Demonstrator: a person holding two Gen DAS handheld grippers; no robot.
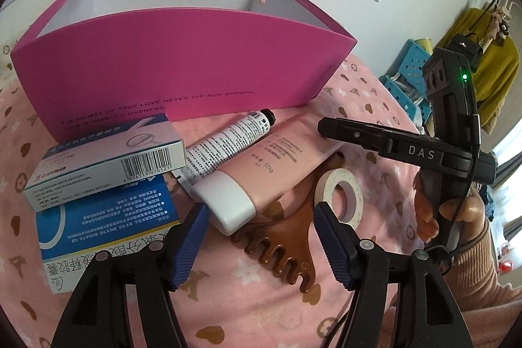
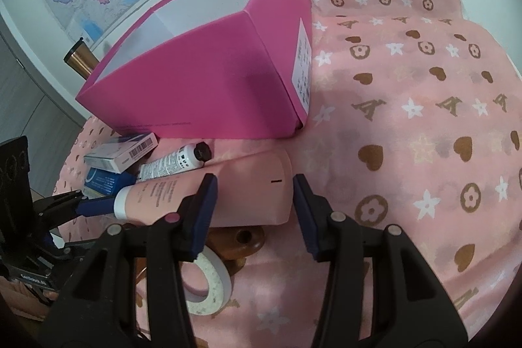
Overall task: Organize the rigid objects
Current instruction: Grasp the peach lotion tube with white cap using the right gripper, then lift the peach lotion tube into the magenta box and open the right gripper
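**Both grippers open over the clutter, nothing picked yet**

The left gripper (image 1: pixel 261 237) hangs with its jaws apart and empty, the brown comb (image 1: pixel 277 247) lying on the cloth between and just beyond its blue pads. The right gripper (image 2: pixel 254 214) is likewise open and holding nothing; its pads stand to either side of the crimped tail of the pink tube (image 2: pixel 235 194) without pressing on it.

Outward from there, the pink tube lies slantwise with its white cap toward the left gripper, resting partly over the comb. A roll of white tape (image 1: pixel 339 194) sits just beside the comb. The smaller white tube (image 1: pixel 228 139) with a black cap lies alongside the pink one, and two medicine boxes (image 1: pixel 107 165) are stacked at the left. Behind everything stands the open magenta box (image 1: pixel 146 70), apparently empty and the likely destination, all on a pink patterned cloth (image 2: pixel 407 119).

The pink tube looks light but squashy in its body and smooth-skinned; a grip across the firm cap end or the flat crimp should hold better than mid-body. The comb appears stiff and thin, best taken across its solid spine. The cartons would crush under a hard pinch.
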